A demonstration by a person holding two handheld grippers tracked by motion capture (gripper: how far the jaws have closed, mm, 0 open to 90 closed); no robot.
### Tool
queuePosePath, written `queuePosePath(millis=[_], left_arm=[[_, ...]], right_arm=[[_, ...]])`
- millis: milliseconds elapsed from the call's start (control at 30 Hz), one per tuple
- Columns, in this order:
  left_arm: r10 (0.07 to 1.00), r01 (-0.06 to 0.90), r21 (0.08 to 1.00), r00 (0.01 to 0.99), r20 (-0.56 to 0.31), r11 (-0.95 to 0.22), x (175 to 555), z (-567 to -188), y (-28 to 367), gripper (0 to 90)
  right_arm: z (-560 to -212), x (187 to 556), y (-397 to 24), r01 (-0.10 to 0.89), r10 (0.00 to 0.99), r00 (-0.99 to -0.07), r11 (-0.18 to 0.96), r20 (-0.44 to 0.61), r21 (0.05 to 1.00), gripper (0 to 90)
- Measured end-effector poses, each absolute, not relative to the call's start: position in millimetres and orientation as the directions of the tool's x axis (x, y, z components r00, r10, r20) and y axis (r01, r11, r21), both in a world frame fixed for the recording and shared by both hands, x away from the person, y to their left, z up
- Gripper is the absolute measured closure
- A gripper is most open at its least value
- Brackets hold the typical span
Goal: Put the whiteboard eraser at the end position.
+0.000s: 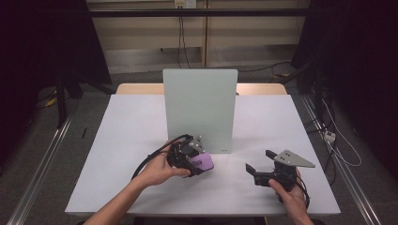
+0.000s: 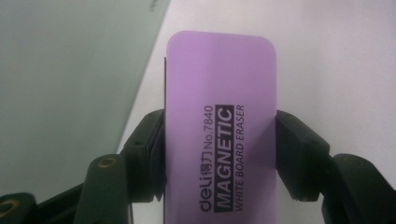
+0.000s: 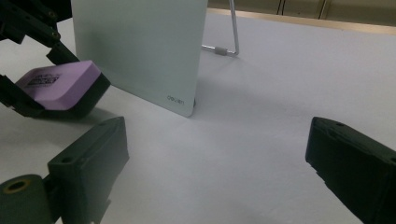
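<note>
Left gripper (image 1: 195,164) pinching purple magnetic whiteboard eraser (image 2: 219,126), just in front of upright whiteboard (image 1: 199,108). Right gripper (image 1: 260,165) jaws spread, empty, right of whiteboard.

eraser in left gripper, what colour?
The eraser is light purple with black lettering and a black underside; the left gripper view shows it best.

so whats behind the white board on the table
In the right gripper view a thin metal stand props the white board from behind, resting on the white table. From the high view the board covers the table strip directly behind it.
</note>
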State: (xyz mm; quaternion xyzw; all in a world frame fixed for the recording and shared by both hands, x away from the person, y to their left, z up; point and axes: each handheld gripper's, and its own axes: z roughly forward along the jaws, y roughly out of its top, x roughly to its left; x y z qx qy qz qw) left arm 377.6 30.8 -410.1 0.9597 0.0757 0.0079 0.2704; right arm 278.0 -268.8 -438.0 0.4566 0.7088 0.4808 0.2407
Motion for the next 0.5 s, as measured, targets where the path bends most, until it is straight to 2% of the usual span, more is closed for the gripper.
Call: queuePosePath(millis=[133, 167, 200, 267, 333, 367, 467, 500], left_arm=[[0.122, 0.117, 0.502, 0.992, -0.024, -0.857, 372, -415, 20, 40.6], [0.071, 0.063, 0.463, 0.997, 0.001, -0.884, 376, -413, 19, 40.6], [0.068, 0.057, 0.452, 0.998, 0.008, -0.890, 377, -414, 18, 40.6], [0.102, 0.092, 0.471, 0.995, -0.005, -0.877, 378, -416, 16, 40.5], [0.087, 0.082, 0.460, 0.996, -0.011, -0.884, 380, -419, 15, 40.6], [0.127, 0.126, 0.493, 0.991, -0.031, -0.861, 377, -423, 14, 40.6], [0.092, 0.088, 0.459, 0.996, -0.013, -0.884, 381, -421, 14, 40.5], [0.129, 0.132, 0.491, 0.991, -0.039, -0.861, 379, -424, 14, 40.6]], right_arm=[[-438, 278, -269, 0.416, 0.879, -0.467, 0.123, 0.096, 0.901, 5.7], [-438, 278, -269, 0.415, 0.879, -0.467, 0.123, 0.096, 0.901, 5.7], [-438, 278, -269, 0.415, 0.879, -0.467, 0.122, 0.096, 0.901, 5.8], [-438, 278, -269, 0.415, 0.878, -0.469, 0.121, 0.098, 0.902, 5.7], [-438, 278, -269, 0.415, 0.876, -0.472, 0.121, 0.100, 0.902, 5.7], [-439, 278, -269, 0.417, 0.876, -0.470, 0.117, 0.104, 0.901, 5.7], [-439, 279, -269, 0.422, 0.876, -0.470, 0.113, 0.110, 0.900, 5.7], [-439, 279, -269, 0.421, 0.876, -0.470, 0.113, 0.109, 0.900, 5.7]])
